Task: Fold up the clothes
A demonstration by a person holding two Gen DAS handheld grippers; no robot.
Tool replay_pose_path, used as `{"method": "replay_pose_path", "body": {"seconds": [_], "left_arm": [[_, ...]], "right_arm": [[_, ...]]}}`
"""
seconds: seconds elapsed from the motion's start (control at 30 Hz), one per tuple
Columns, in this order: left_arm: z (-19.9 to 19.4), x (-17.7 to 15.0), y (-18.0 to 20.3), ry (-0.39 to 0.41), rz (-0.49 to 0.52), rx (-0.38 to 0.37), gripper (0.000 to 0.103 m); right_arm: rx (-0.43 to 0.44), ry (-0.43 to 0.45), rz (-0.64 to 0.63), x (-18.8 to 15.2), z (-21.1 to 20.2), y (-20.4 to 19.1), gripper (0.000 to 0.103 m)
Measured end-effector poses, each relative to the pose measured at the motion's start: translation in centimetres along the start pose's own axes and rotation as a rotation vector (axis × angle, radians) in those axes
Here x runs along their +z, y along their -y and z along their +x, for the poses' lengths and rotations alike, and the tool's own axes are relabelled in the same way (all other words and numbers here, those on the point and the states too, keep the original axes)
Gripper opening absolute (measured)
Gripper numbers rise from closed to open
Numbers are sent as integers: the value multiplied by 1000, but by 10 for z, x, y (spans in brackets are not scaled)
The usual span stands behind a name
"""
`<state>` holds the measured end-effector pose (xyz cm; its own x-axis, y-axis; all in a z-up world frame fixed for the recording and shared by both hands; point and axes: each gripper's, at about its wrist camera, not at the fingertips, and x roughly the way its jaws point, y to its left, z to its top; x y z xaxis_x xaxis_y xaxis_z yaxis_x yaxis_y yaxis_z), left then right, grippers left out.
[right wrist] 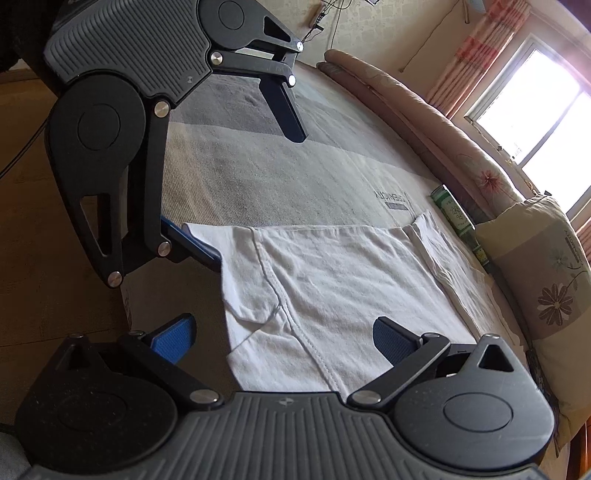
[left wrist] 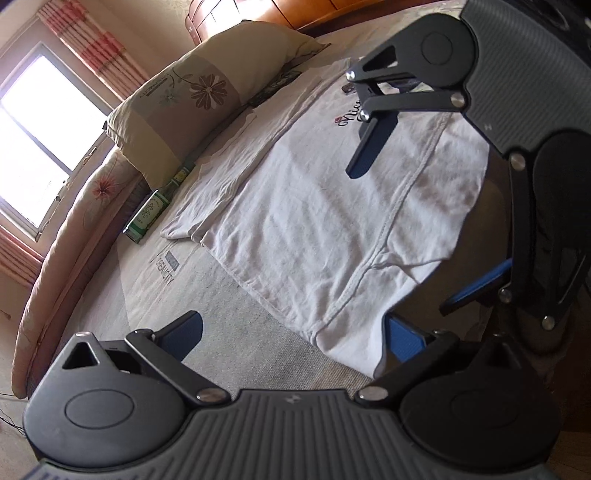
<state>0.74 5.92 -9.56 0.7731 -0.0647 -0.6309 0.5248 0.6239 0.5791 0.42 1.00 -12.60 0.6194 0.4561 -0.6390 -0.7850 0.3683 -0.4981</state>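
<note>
Left gripper (left wrist: 295, 336) spread wide over white T-shirt (left wrist: 325, 206) near bed edge (left wrist: 236, 325), right gripper (right wrist: 284, 339) likewise gaping, green bottle (left wrist: 155, 206) beside pillow (left wrist: 192, 99).

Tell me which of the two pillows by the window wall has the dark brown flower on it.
The upright cream pillow with the grey band, nearer the wooden headboard. The other, the long peach bolster along the bed edge, carries a pink flower instead.

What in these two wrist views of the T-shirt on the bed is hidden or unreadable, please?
- Left wrist view: the right gripper covers part of the T-shirt's print.
- Right wrist view: the left gripper hides the hem corner.
- Green bottle label: too small to read.
</note>
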Motion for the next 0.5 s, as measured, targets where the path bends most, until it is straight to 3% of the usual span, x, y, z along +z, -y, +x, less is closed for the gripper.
{"method": "replay_pose_path", "body": {"seconds": [0.23, 0.4, 0.5], "left_arm": [[3, -1, 3, -9, -2, -19, 102], [4, 11, 11, 43, -28, -105, 102], [10, 25, 23, 76, -2, -112, 102]], "right_arm": [[-162, -35, 20, -28, -15, 15, 103], [-263, -14, 27, -35, -29, 19, 103], [-286, 2, 25, -30, -30, 20, 103]]}}
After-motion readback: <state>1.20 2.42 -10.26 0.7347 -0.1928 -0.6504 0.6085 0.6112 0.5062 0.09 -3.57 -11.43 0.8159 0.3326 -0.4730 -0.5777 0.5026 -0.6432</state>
